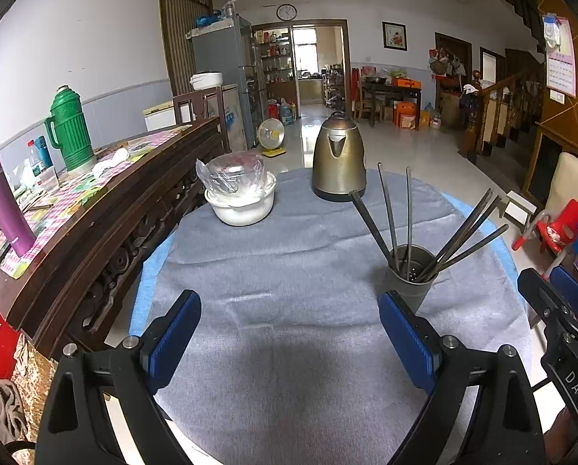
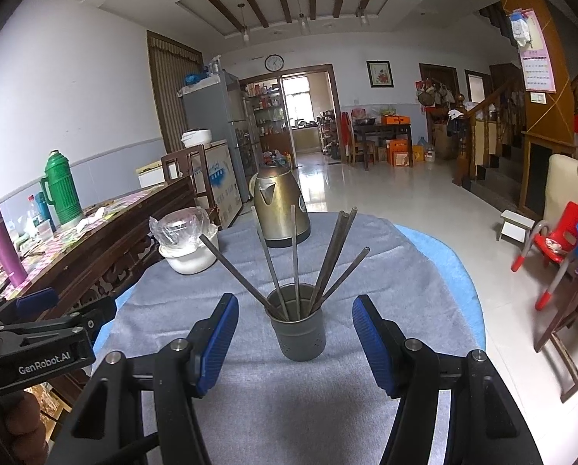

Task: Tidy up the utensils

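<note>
The utensil holder (image 2: 299, 325), a dark grey perforated cup, stands upright on the grey-cloth-covered surface (image 1: 289, 271), toward its right edge. Six dark chopsticks (image 2: 294, 255) stand in the utensil holder, fanned outward and leaning against its rim. The right gripper (image 2: 294, 339) hovers with its jaws wide apart; the utensil holder sits between the blue pads (image 2: 217, 343) without contact. The left gripper (image 1: 289, 343) is likewise spread wide and holds nothing, above bare cloth just left of the utensil holder. Toward the far edge stand a brass-coloured kettle (image 1: 339, 159) and a white pot (image 1: 242, 201) with a plastic bag on top.
</note>
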